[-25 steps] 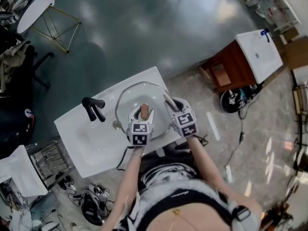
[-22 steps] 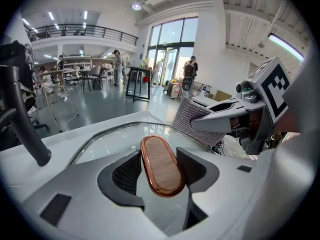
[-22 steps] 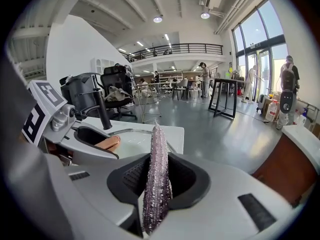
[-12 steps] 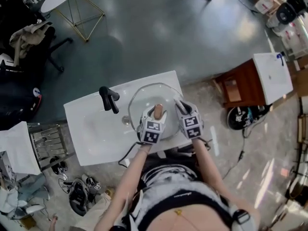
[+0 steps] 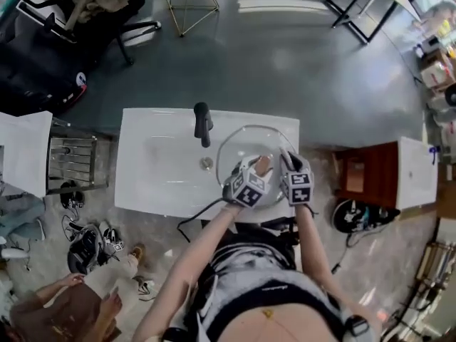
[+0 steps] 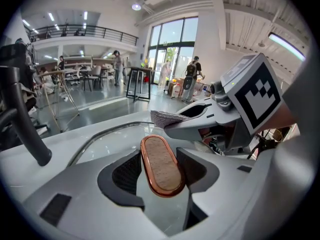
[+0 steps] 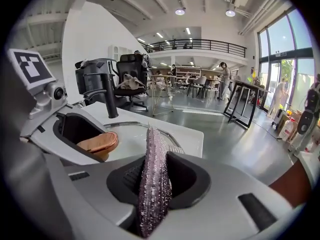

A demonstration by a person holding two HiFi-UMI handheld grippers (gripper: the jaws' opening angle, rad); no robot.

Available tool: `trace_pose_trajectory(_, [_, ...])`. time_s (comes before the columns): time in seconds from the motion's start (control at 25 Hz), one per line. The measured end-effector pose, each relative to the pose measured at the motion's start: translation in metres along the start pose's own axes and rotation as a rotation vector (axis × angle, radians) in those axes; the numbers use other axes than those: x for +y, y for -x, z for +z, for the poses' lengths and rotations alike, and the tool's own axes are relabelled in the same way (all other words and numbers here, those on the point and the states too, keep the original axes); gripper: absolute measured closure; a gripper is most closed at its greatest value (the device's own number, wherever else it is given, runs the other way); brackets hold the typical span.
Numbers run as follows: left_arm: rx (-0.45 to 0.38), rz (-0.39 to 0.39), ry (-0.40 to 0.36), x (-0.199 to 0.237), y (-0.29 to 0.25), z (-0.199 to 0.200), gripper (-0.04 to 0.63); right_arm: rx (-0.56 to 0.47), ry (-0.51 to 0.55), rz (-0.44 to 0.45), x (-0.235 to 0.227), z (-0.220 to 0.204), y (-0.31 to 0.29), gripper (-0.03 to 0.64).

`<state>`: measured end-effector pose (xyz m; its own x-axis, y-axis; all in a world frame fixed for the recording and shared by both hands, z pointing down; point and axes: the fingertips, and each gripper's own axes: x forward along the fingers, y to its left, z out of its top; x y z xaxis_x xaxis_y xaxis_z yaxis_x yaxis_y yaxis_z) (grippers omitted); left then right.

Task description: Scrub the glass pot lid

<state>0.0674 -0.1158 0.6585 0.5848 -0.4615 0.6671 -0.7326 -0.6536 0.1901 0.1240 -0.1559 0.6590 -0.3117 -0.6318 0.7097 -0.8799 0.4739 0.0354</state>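
Note:
The glass pot lid (image 5: 239, 144) lies over the right part of the white sink (image 5: 157, 184). Its handle (image 6: 160, 166) is a wooden oval with a copper rim. My left gripper (image 5: 260, 169) is shut on this handle, one pad on each side (image 6: 160, 159). My right gripper (image 5: 288, 159) sits just right of it, over the lid's right side. It is shut on a silvery scrubbing pad (image 7: 154, 184) that stands on edge between the jaws (image 7: 155, 176). In the right gripper view the lid's rim (image 7: 135, 125) and the held handle (image 7: 100, 143) show at the left.
A black faucet (image 5: 203, 123) stands at the sink's back edge, left of the lid, with the drain (image 5: 206, 164) in front of it. A wooden cabinet (image 5: 363, 173) is at the right, a metal rack (image 5: 71, 162) at the left. Shoes and another person's hands (image 5: 71, 280) are on the floor.
The head view has swung round, so the sink now lies level across the picture. My right gripper with the pad has come lower and closer to the left one. The left gripper stays on the handle.

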Motion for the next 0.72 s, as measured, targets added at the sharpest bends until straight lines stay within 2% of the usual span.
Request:
trace_pose_trajectory(0.32, [-0.019,0.016,-0.003,0.001,0.004,0.001,0.362,0.001,0.094,0.066,0.015,0.019,-0.01,0.526])
trace_pose_trajectory(0.72, [-0.021,0.06,-0.027,0.002,0.001,0.001,0.368,-0.026,0.19,0.183,0.021,0.022,-0.023,0.526])
